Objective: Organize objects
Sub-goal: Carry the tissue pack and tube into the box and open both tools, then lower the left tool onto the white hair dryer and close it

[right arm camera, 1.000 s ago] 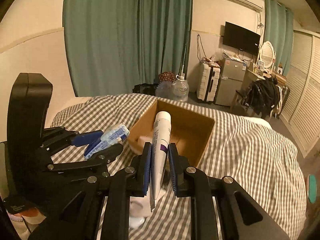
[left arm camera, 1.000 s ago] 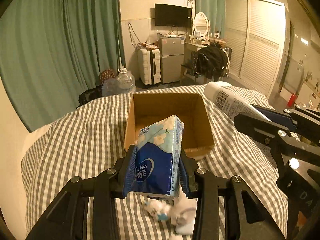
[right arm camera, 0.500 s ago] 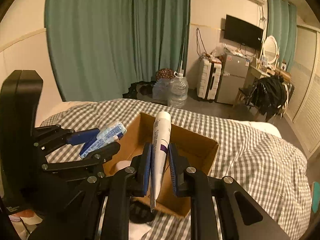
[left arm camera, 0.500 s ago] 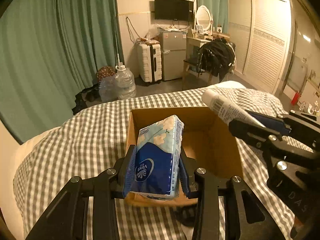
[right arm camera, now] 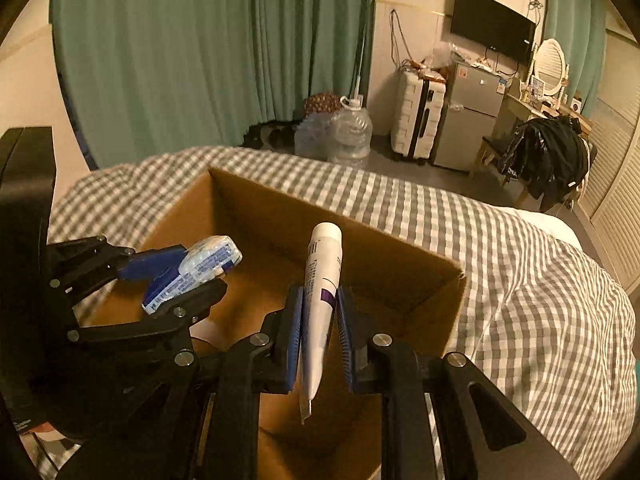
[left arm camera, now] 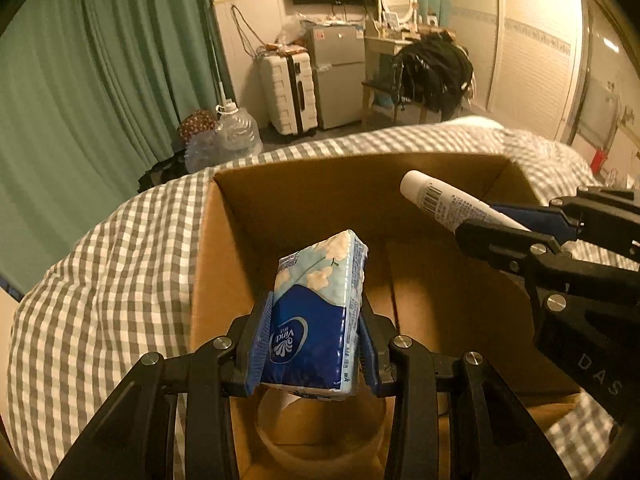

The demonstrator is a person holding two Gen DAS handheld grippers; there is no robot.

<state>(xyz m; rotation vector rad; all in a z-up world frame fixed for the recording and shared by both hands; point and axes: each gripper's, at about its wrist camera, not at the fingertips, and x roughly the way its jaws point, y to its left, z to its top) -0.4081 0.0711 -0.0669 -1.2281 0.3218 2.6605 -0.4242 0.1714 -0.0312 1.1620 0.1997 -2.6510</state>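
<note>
A blue and white tissue pack (left arm camera: 318, 316) is clamped between the blue pads of the left gripper (left arm camera: 314, 340), with its floral upper end projecting upward beyond the pads. The pack is held over the open cardboard box (left arm camera: 208, 264), which is seated on a grey and white checked bedspread (left arm camera: 100, 280). Beneath the left gripper, inside the near end of the box, a brown ring-shaped item (left arm camera: 320, 432) is seen; its identity cannot be determined because it is largely hidden by the fingers. A white tube (right arm camera: 322, 284) with a purple band and a barcode is gripped between the pads of the right gripper (right arm camera: 320, 332); the capped end is pointed forward and upward, and the flat crimped end hangs below the pads. The tube is also positioned above the interior of the box. In the left wrist view, the tube and right gripper are observed at the right side of the box, well apart from the tissue pack. In the right wrist view, the tissue pack is observed at the left, above the box's left wall. Beyond the bed, green curtains (right arm camera: 192, 48), a white suitcase (left arm camera: 290, 92), a small refrigerator (right arm camera: 472, 116) and a wall-mounted television (right arm camera: 494, 24) are visible.
</note>
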